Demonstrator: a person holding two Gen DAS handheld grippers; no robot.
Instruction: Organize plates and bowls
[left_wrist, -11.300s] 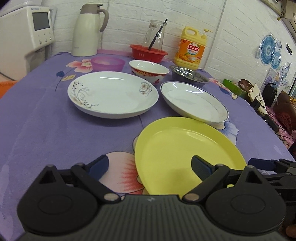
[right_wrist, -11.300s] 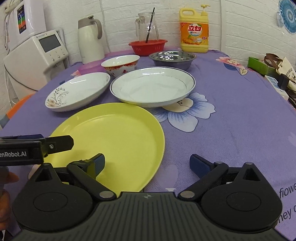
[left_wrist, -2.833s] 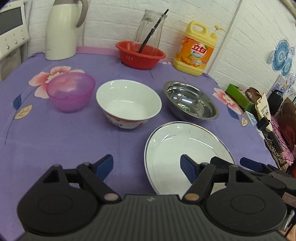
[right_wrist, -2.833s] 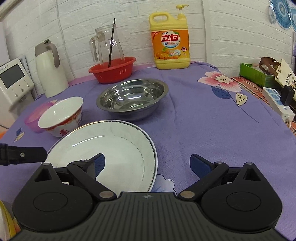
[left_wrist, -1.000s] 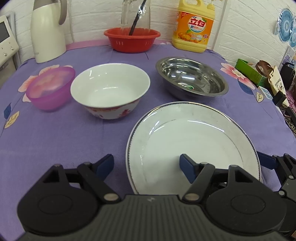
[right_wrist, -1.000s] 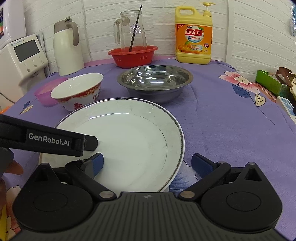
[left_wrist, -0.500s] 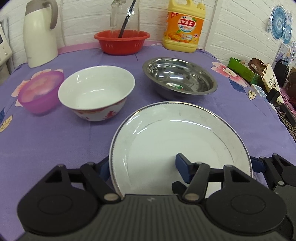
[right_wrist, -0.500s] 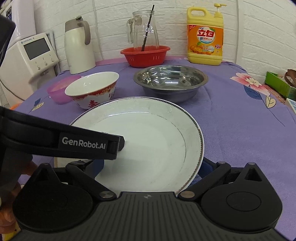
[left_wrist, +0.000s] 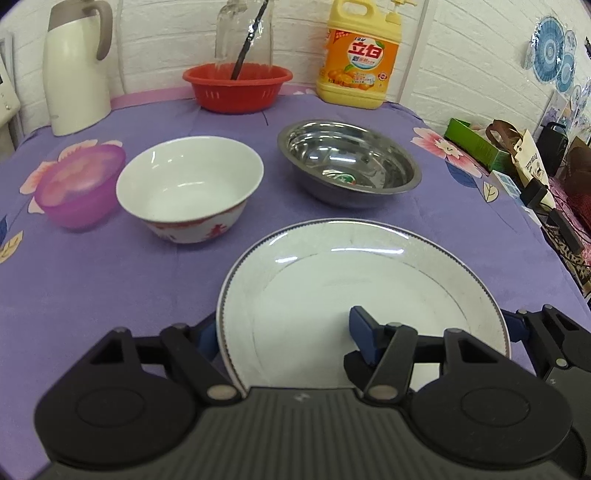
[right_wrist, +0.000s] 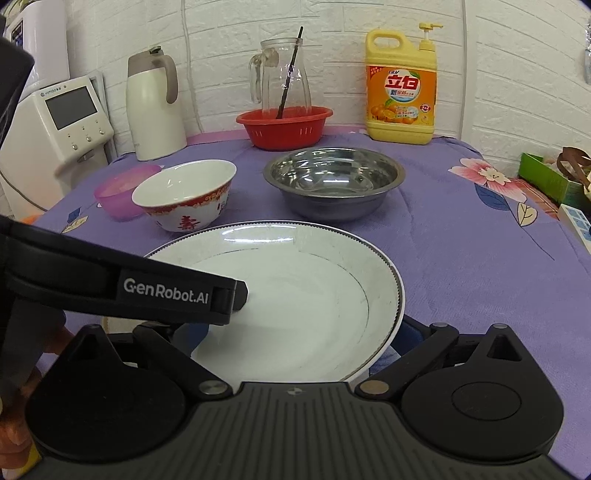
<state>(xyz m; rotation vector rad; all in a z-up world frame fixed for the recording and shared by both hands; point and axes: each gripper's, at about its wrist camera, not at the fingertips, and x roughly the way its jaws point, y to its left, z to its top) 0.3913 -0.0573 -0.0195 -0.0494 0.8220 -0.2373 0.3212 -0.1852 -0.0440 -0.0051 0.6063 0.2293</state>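
Note:
A white plate with a thin blue rim (left_wrist: 362, 280) (right_wrist: 295, 288) is held up off the purple tablecloth by both grippers. My left gripper (left_wrist: 284, 332) grips its left rim, one finger under and one (left_wrist: 364, 328) on top. My right gripper (right_wrist: 295, 332) holds the right rim, its right finger (right_wrist: 410, 328) under the plate. The left gripper's arm (right_wrist: 122, 284) crosses the right wrist view. Behind stand a white bowl with red pattern (left_wrist: 190, 188) (right_wrist: 184, 195), a steel bowl (left_wrist: 349, 162) (right_wrist: 334, 181) and a purple bowl (left_wrist: 79, 184) (right_wrist: 123, 190).
At the back stand a red basket (left_wrist: 238, 86) with a glass jug (right_wrist: 280, 81), a yellow detergent bottle (left_wrist: 360, 59), a white thermos (left_wrist: 75, 66) and a white appliance (right_wrist: 59, 125). Clutter and a green box (left_wrist: 472, 142) lie off the table's right edge.
Both grippers have closed in on the white plate's opposite rims and the plate has come closer and higher. Earlier a yellow plate and a flowered plate lay in front; they are out of view now.

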